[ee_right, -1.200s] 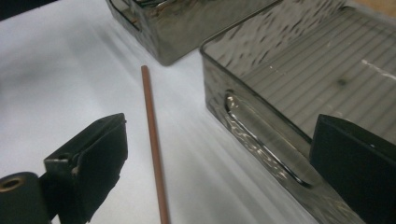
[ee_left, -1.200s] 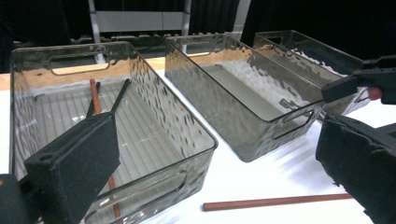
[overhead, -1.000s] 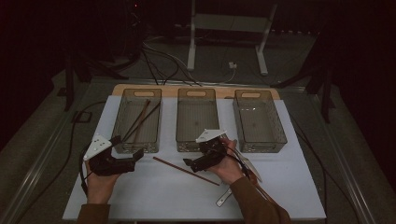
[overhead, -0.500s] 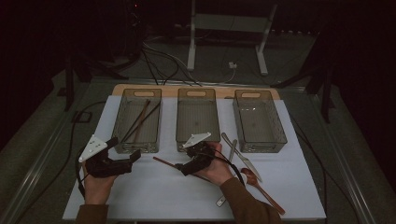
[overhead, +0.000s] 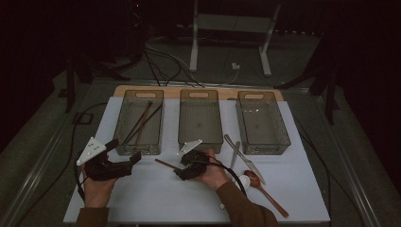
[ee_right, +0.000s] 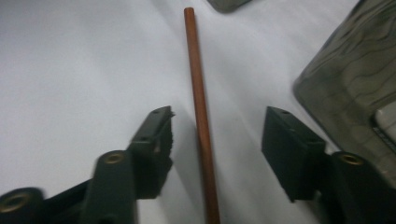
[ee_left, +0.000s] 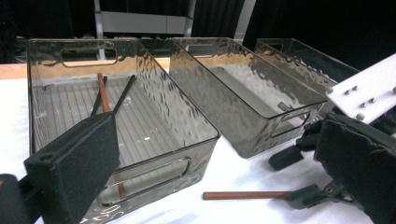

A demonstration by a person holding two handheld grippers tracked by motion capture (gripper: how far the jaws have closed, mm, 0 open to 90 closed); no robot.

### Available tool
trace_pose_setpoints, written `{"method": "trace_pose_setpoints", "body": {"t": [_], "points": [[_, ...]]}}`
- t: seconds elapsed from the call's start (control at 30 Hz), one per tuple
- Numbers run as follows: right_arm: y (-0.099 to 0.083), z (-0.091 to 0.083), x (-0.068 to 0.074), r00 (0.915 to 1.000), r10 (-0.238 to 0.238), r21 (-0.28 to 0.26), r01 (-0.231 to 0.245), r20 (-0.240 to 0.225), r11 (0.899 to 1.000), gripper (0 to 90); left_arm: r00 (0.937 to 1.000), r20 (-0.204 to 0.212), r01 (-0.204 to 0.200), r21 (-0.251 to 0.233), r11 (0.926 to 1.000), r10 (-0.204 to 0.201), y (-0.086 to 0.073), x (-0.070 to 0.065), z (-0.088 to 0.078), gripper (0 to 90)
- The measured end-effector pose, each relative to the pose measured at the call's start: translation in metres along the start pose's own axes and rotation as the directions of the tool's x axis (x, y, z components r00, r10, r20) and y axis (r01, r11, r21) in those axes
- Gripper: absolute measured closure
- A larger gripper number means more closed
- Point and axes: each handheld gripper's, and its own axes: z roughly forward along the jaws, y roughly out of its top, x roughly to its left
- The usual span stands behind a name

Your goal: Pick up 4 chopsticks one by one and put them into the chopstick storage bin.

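Chopstick, brown wood, lies flat on the white desk just in front of the left bin and middle bin. Right tongs straddle it, jaws apart and just closing, pads not yet touching. Left tongs hover apart, nothing between them, near the left bin

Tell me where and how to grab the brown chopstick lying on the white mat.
Grip the brown chopstick across its thin round shaft, near the end beside the right gripper, coming straight down from above. It lies flat on the white mat, so only its two long sides are free. The jaws, just closing, already straddle it without touching yet.
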Motion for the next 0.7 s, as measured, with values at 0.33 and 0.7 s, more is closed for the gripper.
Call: {"method": "trace_pose_setpoints", "body": {"t": [0.33, 0.7], "points": [[0.0026, 0.0053, 0.0078, 0.9991, -0.043, 0.046, 0.043, 0.006, 0.998, 72.5, 1.0000, 0.000, 0.005, 0.010, 0.9999, -0.005, -0.0014, 0.0009, 0.0027, 0.7], [0.0060, 0.0038, 0.0109, 0.9981, -0.061, 0.081, 0.060, 0.009, 0.995, 85.4, 0.9999, 0.008, 0.008, 0.010, 0.9999, -0.008, -0.0021, -0.0008, 0.0029, 0.7]]}}
